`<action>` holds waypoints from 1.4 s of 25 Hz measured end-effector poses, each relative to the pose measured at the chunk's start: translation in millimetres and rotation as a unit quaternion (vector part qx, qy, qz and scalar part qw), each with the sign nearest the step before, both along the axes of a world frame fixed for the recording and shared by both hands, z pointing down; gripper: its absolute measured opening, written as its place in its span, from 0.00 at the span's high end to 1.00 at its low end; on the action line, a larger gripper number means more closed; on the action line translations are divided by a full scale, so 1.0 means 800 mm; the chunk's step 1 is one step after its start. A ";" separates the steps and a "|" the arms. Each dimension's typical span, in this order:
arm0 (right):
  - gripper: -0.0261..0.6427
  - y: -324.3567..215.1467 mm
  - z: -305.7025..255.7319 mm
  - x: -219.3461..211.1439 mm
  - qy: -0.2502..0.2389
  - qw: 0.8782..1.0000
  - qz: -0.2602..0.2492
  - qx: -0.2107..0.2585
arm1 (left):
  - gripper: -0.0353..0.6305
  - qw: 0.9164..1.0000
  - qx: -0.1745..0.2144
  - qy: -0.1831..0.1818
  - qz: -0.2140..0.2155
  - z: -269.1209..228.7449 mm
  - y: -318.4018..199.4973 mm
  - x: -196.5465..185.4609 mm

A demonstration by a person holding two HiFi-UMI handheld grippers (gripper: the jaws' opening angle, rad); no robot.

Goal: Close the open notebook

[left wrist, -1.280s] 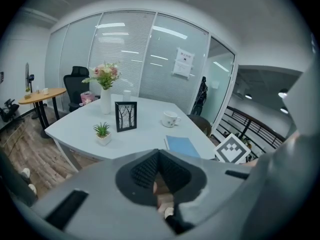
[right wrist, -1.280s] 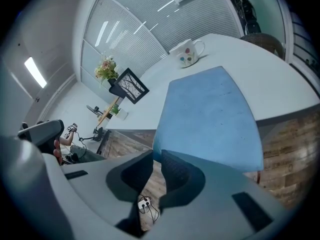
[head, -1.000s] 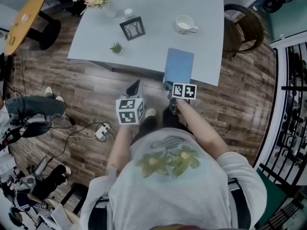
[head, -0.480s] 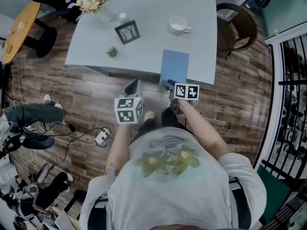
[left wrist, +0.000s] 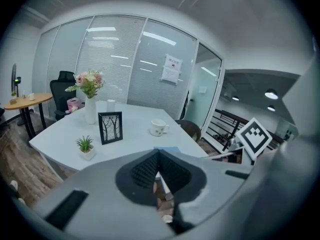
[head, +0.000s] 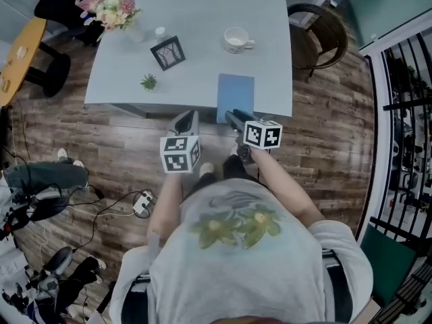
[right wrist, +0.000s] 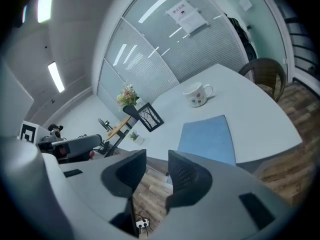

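A blue notebook lies flat and closed at the front edge of the white table; the right gripper view shows it too. My right gripper hangs just in front of the notebook, clear of it. Its jaws have just been opening and now stand open with nothing between them. My left gripper is held to the left of the notebook, off the table's edge, and its jaws meet with nothing in them.
On the table stand a white mug, a black picture frame, a small potted plant and a vase of flowers. A dark chair stands at the table's right. Wooden floor lies below the grippers.
The right gripper has drawn back from the notebook's front edge and risen, and its jaws are wider apart. The left gripper has shifted slightly. The notebook lies still.
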State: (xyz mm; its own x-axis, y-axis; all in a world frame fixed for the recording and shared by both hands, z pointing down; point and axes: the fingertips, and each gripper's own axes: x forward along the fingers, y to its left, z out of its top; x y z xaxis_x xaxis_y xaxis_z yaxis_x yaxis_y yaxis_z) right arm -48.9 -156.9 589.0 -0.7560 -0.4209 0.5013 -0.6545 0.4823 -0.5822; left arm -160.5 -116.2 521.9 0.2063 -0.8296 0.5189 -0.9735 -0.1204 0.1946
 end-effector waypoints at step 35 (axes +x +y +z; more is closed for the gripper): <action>0.94 0.063 -0.128 0.003 0.087 0.970 0.009 0.226 | 0.94 0.991 0.096 0.024 0.095 -0.064 0.017 0.069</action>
